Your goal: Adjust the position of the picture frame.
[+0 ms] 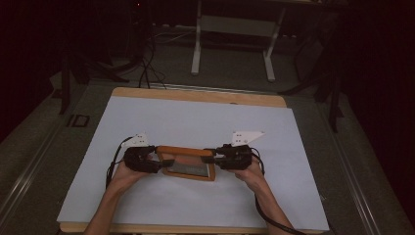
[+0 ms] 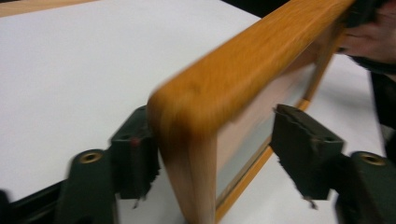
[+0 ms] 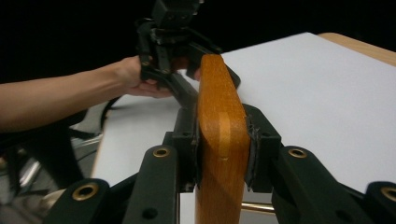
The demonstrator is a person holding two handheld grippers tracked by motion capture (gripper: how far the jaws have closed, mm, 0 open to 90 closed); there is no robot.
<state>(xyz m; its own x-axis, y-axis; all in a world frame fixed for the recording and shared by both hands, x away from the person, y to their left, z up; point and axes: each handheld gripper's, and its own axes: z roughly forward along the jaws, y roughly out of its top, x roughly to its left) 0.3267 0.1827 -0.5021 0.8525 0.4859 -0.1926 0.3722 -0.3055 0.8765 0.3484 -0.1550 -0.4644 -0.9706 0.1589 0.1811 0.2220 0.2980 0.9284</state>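
Paper (image 1: 195, 122), white and wide, covers nearly the whole counter (image 1: 195, 94), whose wooden edge shows bare along the far side and in a thin strip at the near edge. On the near middle of that sheet sits the wooden frame (image 1: 187, 163), an orange-brown rectangle with a grey panel inside, and I have one end in each hand.

My right hand-held gripper (image 1: 211, 155) is pinching the frame's right end: in the right gripper view both pads press flat against the two faces of the wood (image 3: 222, 135), which stands on edge between them. My left hand-held gripper (image 1: 164, 164) sits at the frame's left end with its jaws spread. In the left gripper view one pad (image 2: 135, 156) touches the outer face of the frame's corner (image 2: 187, 140), while the other pad (image 2: 303, 144) stands apart on the panel side.

Nothing else lies on the sheet around the frame. Bare paper runs to the left, right and far side, with less of it between the frame and the near edge, where my forearms come in. Beyond the counter the dark floor carries loose cables (image 1: 147, 63) and the white legs of another table (image 1: 232, 44), well apart from my work.
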